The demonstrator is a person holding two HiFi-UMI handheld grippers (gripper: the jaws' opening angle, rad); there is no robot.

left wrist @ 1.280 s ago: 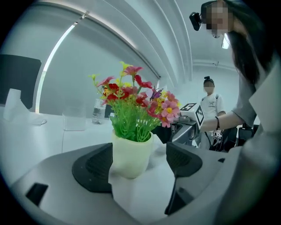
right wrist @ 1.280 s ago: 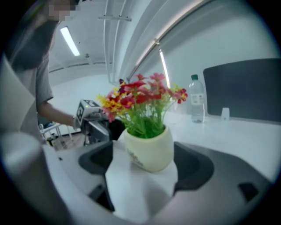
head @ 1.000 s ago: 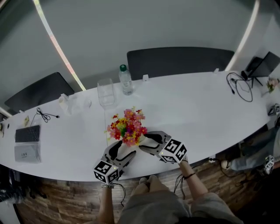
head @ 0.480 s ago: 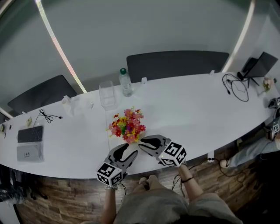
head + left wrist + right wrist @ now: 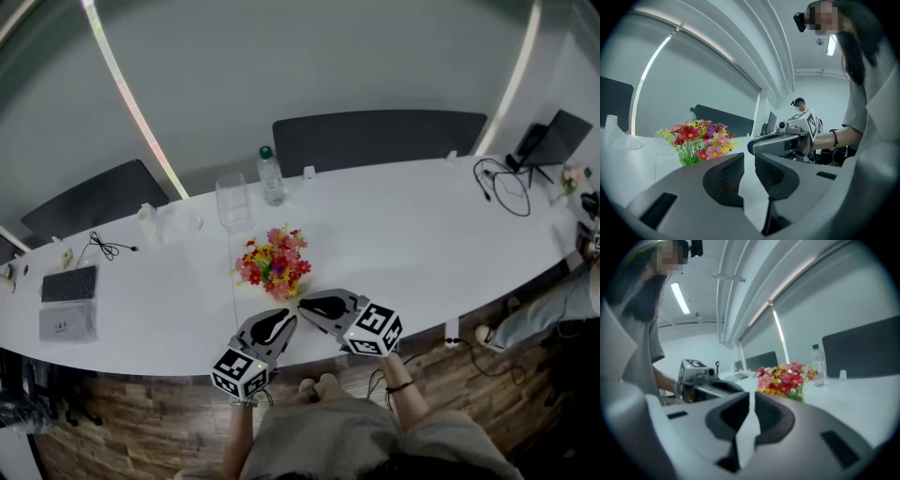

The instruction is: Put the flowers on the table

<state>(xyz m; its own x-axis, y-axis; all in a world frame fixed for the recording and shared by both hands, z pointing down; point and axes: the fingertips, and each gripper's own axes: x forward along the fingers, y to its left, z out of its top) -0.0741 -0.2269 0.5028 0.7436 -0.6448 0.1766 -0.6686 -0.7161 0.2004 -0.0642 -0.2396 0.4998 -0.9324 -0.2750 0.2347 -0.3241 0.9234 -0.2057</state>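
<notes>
**A:** How do the left gripper's (image 5: 749, 158) fingers (image 5: 725, 176) stand?

**B:** Nearly together. They have just been closing, and only a narrow slit is left between the ribbed pads. Nothing sits in it; the white table (image 5: 422, 234) shows through.

**A:** And the right gripper (image 5: 751, 397)?

**B:** Its fingers (image 5: 735, 416) have been closing too. The tips meet at the front, with just a thin sliver of table showing behind them. They hold nothing either.

**A:** Where are the flowers (image 5: 274, 262)?

**B:** Standing upright on the table, red, pink and yellow heads over green stems, just beyond both pairs of fingertips. Neither gripper touches them.

**A:** How do the two grippers lie to each other?

**B:** Side by side at the near edge of the table. Their tips angle inward toward the bunch, close together but apart.

**A:** Anything near the flowers?

**B:** A clear glass (image 5: 231, 200) and a bottle (image 5: 271, 176) stand farther back on the table.
</notes>
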